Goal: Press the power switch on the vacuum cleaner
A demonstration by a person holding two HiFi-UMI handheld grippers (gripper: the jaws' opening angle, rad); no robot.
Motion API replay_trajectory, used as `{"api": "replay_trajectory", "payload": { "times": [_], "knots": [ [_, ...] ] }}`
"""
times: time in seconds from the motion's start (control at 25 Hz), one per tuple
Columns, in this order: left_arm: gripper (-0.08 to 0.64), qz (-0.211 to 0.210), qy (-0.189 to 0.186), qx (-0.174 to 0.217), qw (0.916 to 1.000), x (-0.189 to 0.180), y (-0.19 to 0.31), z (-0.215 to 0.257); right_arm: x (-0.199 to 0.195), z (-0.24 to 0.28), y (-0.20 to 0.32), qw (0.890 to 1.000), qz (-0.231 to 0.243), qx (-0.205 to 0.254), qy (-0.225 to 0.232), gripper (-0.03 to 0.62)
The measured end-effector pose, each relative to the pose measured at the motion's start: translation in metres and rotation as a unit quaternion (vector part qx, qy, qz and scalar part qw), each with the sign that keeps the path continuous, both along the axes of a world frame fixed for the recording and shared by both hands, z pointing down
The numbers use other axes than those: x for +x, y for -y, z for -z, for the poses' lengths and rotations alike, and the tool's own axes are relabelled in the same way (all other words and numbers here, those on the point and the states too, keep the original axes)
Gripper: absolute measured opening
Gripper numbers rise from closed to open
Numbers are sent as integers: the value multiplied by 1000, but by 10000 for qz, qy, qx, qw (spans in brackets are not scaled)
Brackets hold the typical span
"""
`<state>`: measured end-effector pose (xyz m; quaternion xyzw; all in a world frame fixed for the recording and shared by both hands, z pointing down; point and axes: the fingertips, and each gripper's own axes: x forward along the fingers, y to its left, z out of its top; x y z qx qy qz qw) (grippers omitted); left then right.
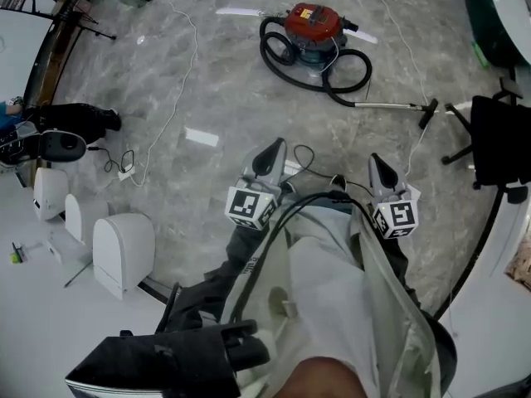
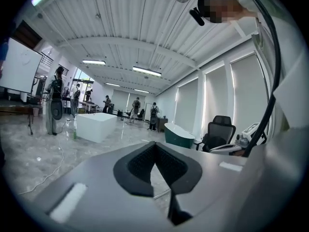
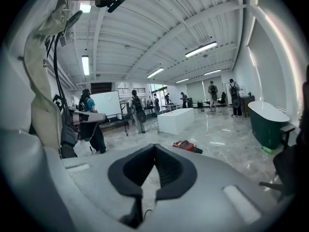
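Note:
The red vacuum cleaner (image 1: pixel 311 25) sits on the marble floor far ahead, with its black hose (image 1: pixel 286 59) coiled around it and its wand (image 1: pixel 390 104) lying out to the right. It appears small in the right gripper view as the vacuum cleaner (image 3: pixel 186 145); the left gripper view does not show it. My left gripper (image 1: pixel 273 149) and right gripper (image 1: pixel 376 164) are held side by side close to my body, well short of the vacuum and pointing toward it. Both are shut on nothing. The same holds for the left gripper (image 2: pixel 155 150) and right gripper (image 3: pixel 154 150) in their own views.
A black office chair (image 1: pixel 498 139) stands at the right. White rounded units (image 1: pixel 123 251) stand at the left, with a power strip and cable (image 1: pixel 126 171) beyond them. A white sheet (image 1: pixel 202 137) lies on the floor. Several people stand far off by a white block (image 3: pixel 176 120).

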<state>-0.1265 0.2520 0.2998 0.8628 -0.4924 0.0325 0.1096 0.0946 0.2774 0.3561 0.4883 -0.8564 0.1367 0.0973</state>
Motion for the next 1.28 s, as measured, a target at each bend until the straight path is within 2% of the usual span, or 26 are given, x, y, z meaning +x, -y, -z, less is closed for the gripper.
{"api": "replay_trajectory", "payload": {
  "times": [0.24, 0.44, 0.72, 0.92, 1.28],
  "knots": [
    [3, 641, -101, -190, 9977, -101, -32, -16, -104, 17, -22, 9953, 799, 267, -471, 2],
    [3, 663, -127, -254, 9974, -139, -42, -24, -135, 20, -34, 9952, 716, 325, -579, 2],
    [3, 272, -177, -154, 9994, -131, -37, -18, -141, 22, -41, 9956, 497, 316, -726, 2],
    [3, 28, -246, -184, 9995, -112, -29, -20, -130, 23, -37, 9959, 361, 256, -794, 2],
    [3, -75, -298, -321, 9990, -92, -18, -24, -110, 21, -33, 9957, 290, 192, -856, 2]
  ]
}}
